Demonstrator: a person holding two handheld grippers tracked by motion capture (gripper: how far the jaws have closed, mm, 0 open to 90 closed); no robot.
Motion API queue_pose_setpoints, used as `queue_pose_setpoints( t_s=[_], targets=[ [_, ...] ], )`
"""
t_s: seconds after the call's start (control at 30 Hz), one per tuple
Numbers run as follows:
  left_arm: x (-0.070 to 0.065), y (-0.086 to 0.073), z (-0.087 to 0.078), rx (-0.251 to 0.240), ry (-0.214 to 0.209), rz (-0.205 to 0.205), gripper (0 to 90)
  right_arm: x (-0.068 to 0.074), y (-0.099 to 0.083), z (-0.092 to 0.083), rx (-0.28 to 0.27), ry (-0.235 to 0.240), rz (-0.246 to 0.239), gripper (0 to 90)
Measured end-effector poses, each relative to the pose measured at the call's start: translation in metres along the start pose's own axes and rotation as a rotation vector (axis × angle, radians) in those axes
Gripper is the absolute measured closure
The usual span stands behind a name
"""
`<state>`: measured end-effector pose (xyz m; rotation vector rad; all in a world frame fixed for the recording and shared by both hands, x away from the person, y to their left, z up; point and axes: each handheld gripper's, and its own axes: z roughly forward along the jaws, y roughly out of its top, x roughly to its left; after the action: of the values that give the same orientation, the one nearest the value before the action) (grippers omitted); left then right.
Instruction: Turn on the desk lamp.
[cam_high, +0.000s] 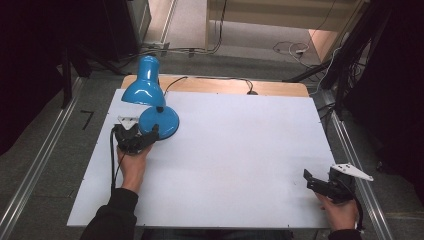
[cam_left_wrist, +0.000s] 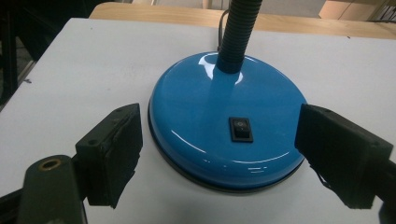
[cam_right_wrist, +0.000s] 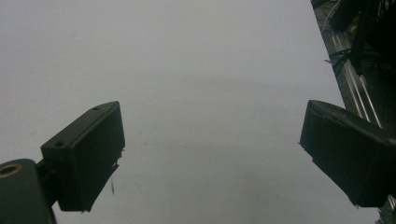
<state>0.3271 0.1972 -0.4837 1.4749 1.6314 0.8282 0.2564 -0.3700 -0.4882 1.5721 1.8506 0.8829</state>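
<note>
A blue desk lamp stands at the far left of the white table, its shade bent down over its round base. My left gripper sits just in front of that base and is open. In the left gripper view the two black jaws of the left gripper stand wide on either side of the base, apart from it. A black rocker switch and the black flexible neck face me. Open and holding nothing, my right gripper rests near the table's front right corner, and the same gripper hangs over bare white tabletop.
The lamp's black cable runs across a wooden strip at the table's back edge. Metal rails flank the table on the floor. More cables lie on the floor beyond, and dark stands rise at the right.
</note>
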Motion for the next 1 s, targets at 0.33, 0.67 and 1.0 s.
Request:
queue_pose_setpoints(
  t_s=[0.33,0.67,1.0],
  targets=[
    [-0.001,0.002,0.011,0.003,0.020,-0.003,19.8,0.000,0.000,0.001,0.006,0.004,0.005,5.3],
    [-0.002,-0.001,0.021,-0.009,0.007,0.010,40.9,0.001,0.000,0.002,0.013,0.007,0.001,5.5],
    [-0.006,-0.002,0.029,0.011,-0.062,0.036,85.3,0.001,0.000,0.002,0.017,0.007,-0.003,5.5]
  ],
)
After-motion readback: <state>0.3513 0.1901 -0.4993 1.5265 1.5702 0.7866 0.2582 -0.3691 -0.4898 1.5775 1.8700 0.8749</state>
